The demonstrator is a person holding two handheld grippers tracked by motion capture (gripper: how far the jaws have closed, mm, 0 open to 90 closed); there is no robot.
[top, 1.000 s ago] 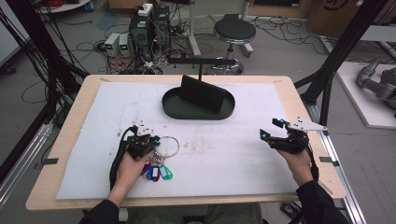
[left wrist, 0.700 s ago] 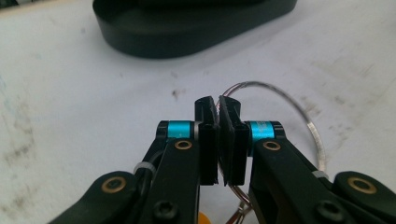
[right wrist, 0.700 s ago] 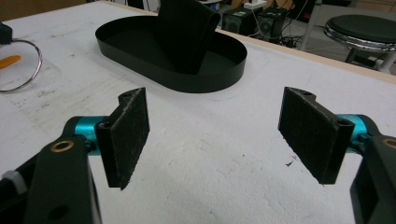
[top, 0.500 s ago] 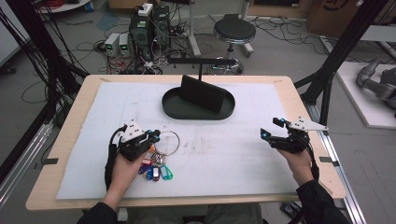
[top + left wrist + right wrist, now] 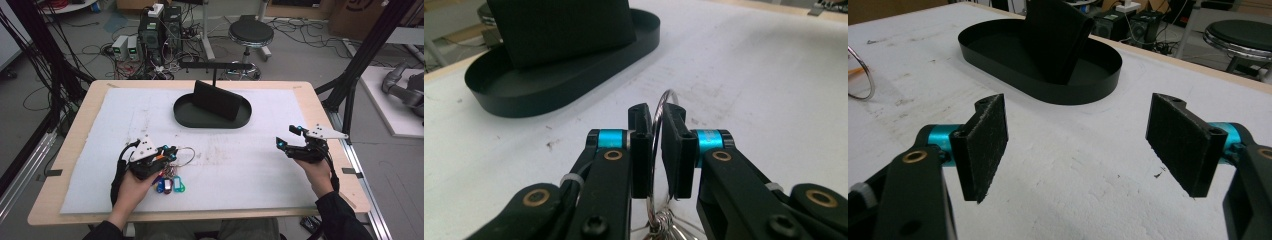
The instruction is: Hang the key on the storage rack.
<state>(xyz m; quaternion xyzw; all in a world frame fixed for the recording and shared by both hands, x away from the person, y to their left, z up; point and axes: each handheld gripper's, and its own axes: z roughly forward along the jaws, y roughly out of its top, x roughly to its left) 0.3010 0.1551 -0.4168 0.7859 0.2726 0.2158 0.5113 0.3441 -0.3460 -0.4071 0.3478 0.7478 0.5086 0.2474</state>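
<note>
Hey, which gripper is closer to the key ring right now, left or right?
Left. The left gripper has its fingers closed around the key ring; the right gripper sits open far across the mat, on the table's other side.

Key tags [image 5: 170, 185] — partly hidden under left gripper [image 5: 170, 151].

The left tool [image 5: 655, 150] rises from the bottom edge with its two black jaws drawn close, pinching a thin wire ring [image 5: 663, 102] that stands upright between them. A tangle of wire shows low down between the jaws. Beyond, on the white table [image 5: 774, 75], sits a shallow black oval tray [image 5: 524, 95] holding a black slab [image 5: 561, 27] that stands up in it.
</note>
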